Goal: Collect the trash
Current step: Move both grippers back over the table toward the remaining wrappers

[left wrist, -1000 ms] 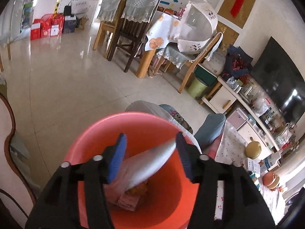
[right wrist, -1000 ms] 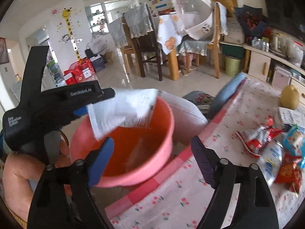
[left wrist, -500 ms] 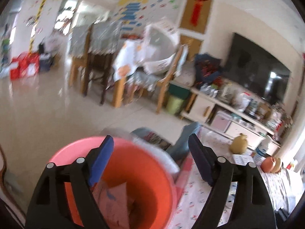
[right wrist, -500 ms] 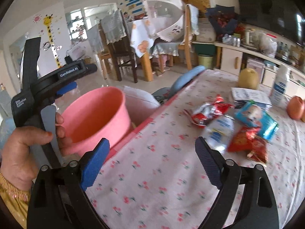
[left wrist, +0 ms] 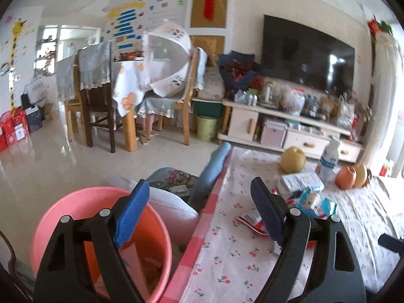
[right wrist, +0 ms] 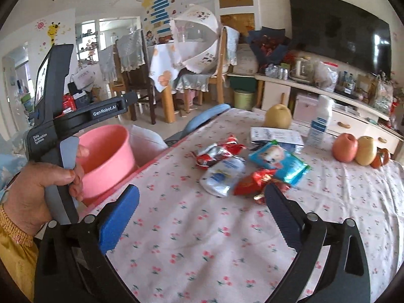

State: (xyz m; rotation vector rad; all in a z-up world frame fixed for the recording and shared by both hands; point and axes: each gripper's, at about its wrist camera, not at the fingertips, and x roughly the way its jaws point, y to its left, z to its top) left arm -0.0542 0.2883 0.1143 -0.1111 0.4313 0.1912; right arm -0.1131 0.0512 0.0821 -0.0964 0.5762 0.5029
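Note:
The pink bucket [left wrist: 75, 202] stands left of the table edge, with wrappers [left wrist: 151, 270] in its bottom. My left gripper [left wrist: 199, 189] hangs open and empty above the bucket's right rim, facing the table. In the right wrist view the bucket [right wrist: 106, 156] is at the left, behind a hand [right wrist: 38, 189] that holds the left gripper's black body. My right gripper [right wrist: 202, 189] is over the cherry-print cloth, its jaws opening with nothing between them. Just beyond its fingertips lie a white-blue pouch [right wrist: 223, 174], a red wrapper [right wrist: 255, 179], a red-silver wrapper [right wrist: 217, 151] and a blue packet [right wrist: 277, 161].
Behind the wrappers on the table [right wrist: 202, 240] are a paper leaflet [right wrist: 277, 135], a yellow fruit [right wrist: 277, 116], a white bottle [right wrist: 320, 123] and an apple [right wrist: 344, 147]. A blue chair back [right wrist: 207, 116] stands at the table's far left edge. A TV cabinet [left wrist: 252, 123] lines the far wall.
The left gripper let go of a white wrapper over the bucket and opened. Both grippers swung right from the bucket toward the table. The right jaws widened.

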